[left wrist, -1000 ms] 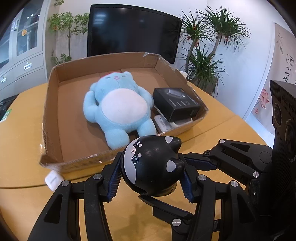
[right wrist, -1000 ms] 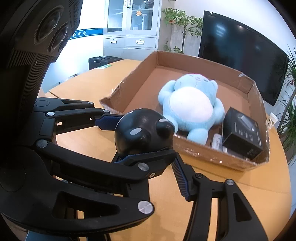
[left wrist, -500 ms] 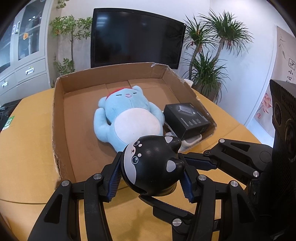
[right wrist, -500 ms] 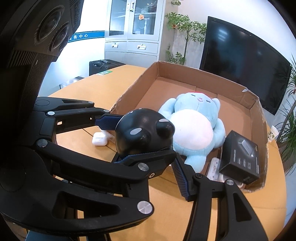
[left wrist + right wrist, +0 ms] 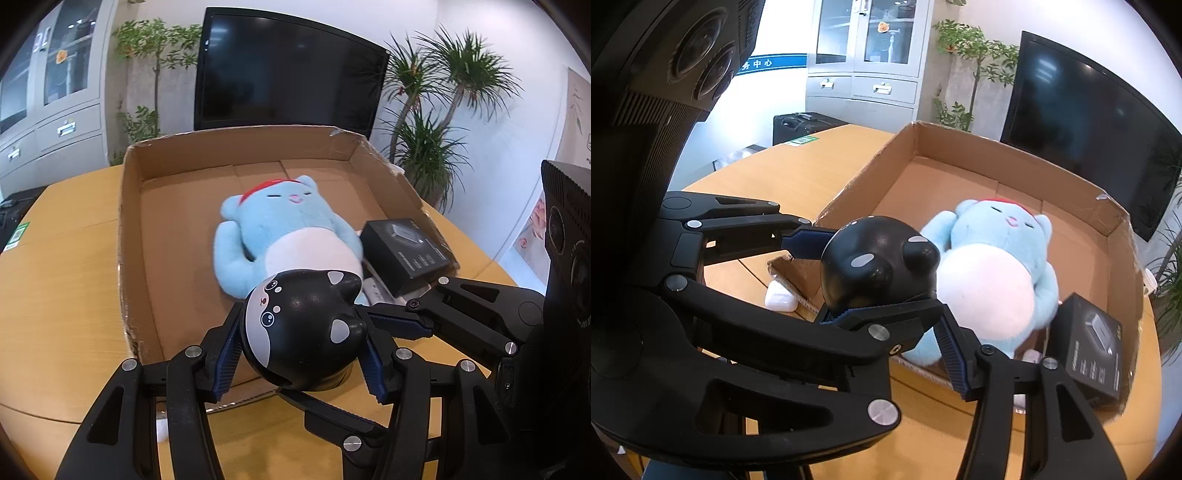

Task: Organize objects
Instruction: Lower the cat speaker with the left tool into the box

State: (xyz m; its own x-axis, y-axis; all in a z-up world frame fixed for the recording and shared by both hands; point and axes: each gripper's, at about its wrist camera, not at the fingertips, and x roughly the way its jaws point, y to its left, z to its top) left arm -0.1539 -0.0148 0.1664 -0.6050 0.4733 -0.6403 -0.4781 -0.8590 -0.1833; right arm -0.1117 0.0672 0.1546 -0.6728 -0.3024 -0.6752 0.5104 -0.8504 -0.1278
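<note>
A glossy black cat-head toy with a grey face hangs above the near wall of an open cardboard box. My left gripper is shut on its sides with blue pads. A finger of the other gripper presses on it from the right, and a second one passes beneath. In the right wrist view the toy sits above my right gripper, which is shut on it too. The left gripper's arms hide one right pad. A blue plush and a small black box lie inside the cardboard box.
A white earbud case lies on the wooden table just outside the box's near corner. A white flat item lies under the small black box. A television, plants and cabinets stand behind the table.
Both grippers have carried the toy together towards the cardboard box. Its near wall has slid under the toy, and the plush and small black box appear closer.
</note>
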